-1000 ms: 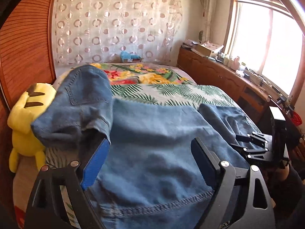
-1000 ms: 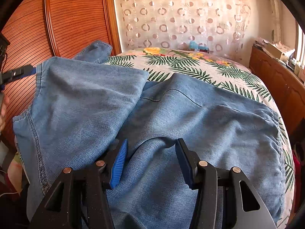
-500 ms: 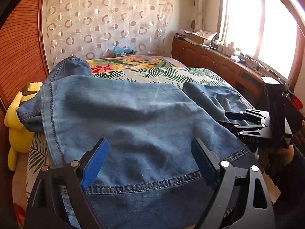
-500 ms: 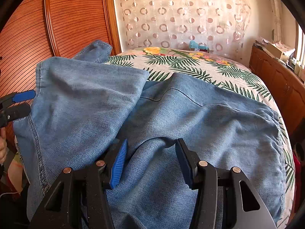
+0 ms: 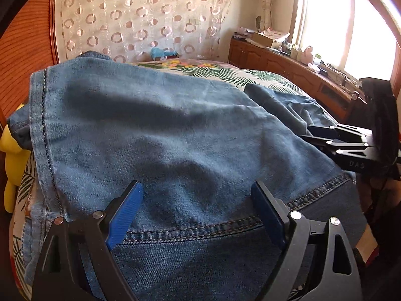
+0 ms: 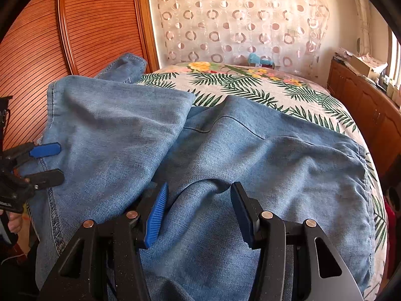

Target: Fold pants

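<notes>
— What filled your view at that moment?

— The bed (image 6: 288, 92), with its palm-leaf cover, took up most of the room. The wooden slatted wardrobe (image 6: 82, 25) stood at its left side and a curtain with ring patterns (image 6: 238, 20) hung behind the head end. Low wooden cabinets (image 5: 280, 65) ran under the bright window (image 5: 351, 25), their tops cluttered with boxes and small bottles I couldn't make out.

— And the pants?

— The denim pants (image 6: 250, 155) lay spread across the bed, covering nearly all of the near half. One layer (image 6: 112, 130) was folded over on the left, its stitched hem facing me, and a leg end (image 6: 125, 65) poked up against the wardrobe.

— How were your tongs?

— My left gripper (image 5: 198, 210) was spread wide, both blue pads hovering over the hem seam and pinching nothing. My right gripper (image 6: 198, 210) was also parted, with a raised ridge of denim lying between the fingers; I couldn't tell if the pads touched it.

— Anything in the way?

— The denim itself hid the mattress edge. A yellow plush toy (image 5: 11, 165) sat squeezed between bed and wardrobe, half hidden by the fold. A small blue toy (image 6: 259, 60) sat at the head of the bed.
</notes>
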`<state>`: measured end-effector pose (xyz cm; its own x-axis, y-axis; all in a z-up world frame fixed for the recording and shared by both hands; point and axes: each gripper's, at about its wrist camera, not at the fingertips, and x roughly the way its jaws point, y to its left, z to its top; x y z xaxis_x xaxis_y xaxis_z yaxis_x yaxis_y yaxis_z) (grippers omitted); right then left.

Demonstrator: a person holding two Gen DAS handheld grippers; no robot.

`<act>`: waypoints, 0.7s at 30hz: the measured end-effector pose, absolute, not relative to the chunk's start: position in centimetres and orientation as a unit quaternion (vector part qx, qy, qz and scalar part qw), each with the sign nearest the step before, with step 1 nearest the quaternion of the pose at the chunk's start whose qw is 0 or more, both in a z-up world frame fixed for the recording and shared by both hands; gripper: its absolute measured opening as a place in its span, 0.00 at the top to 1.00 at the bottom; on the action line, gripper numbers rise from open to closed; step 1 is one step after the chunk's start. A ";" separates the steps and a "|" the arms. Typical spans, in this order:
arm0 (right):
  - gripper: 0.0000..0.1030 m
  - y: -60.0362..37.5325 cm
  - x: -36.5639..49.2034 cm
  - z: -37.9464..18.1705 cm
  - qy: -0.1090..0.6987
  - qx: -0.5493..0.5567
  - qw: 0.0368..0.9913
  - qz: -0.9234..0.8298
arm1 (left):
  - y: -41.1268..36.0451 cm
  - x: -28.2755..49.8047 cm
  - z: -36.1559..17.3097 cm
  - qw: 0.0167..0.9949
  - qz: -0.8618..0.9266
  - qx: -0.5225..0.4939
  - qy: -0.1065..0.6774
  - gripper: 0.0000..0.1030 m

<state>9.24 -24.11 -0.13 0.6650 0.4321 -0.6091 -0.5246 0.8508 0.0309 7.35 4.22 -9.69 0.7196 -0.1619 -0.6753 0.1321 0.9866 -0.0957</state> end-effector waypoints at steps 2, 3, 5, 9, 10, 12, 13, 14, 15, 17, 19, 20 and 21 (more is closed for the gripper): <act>0.48 -24.5 8.9 0.1 0.312 -0.075 0.911 0.259 | 3.9 7.2 -9.8 0.930 -0.072 -0.011 0.361 0.14; 0.48 -24.9 8.7 0.2 0.309 -0.078 0.913 0.254 | 3.8 7.2 -9.8 0.930 -0.070 -0.009 0.359 0.14; 0.48 -26.0 8.0 0.4 0.305 -0.085 0.918 0.241 | 3.7 7.0 -10.0 0.932 -0.069 -0.009 0.357 0.14; 0.48 -29.5 6.3 0.8 0.294 -0.080 0.931 0.201 | 4.0 6.8 -10.0 0.934 -0.073 -0.014 0.351 0.14; 0.48 -30.7 6.0 0.8 0.291 -0.079 0.935 0.187 | 4.0 6.8 -10.0 0.934 -0.073 -0.014 0.350 0.14; 0.48 -33.2 5.3 0.6 0.292 -0.077 0.941 0.154 | 3.9 6.8 -10.0 0.934 -0.073 -0.013 0.349 0.14; 0.48 -34.3 5.1 0.4 0.295 -0.076 0.942 0.140 | 3.9 6.9 -9.9 0.934 -0.073 -0.012 0.348 0.14; 0.48 -35.7 4.9 0.0 0.300 -0.072 0.943 0.125 | 3.9 6.8 -9.9 0.935 -0.073 -0.013 0.347 0.14; 0.48 -36.8 4.7 -0.3 0.305 -0.063 0.943 0.115 | 3.9 6.9 -9.9 0.935 -0.073 -0.013 0.347 0.14; 0.48 -39.1 4.6 -1.1 0.321 -0.037 0.941 0.102 | 3.8 7.0 -9.9 0.935 -0.072 -0.013 0.346 0.14; 0.48 -40.3 4.4 -1.7 0.329 -0.027 0.940 0.089 | 3.7 7.0 -9.9 0.935 -0.072 -0.010 0.346 0.14; 0.48 -40.8 4.2 -2.0 0.331 -0.024 0.939 0.085 | 3.7 7.0 -10.0 0.936 -0.072 -0.009 0.346 0.14; 0.48 -41.2 4.2 -2.2 0.334 -0.021 0.939 0.086 | 3.7 6.9 -10.0 0.936 -0.072 -0.008 0.345 0.14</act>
<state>4.20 -41.15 -2.16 0.7626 0.1477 -0.6298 -0.1756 0.9843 0.0182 6.94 3.69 -9.97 0.7512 -0.1405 -0.6449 0.1290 0.9895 -0.0653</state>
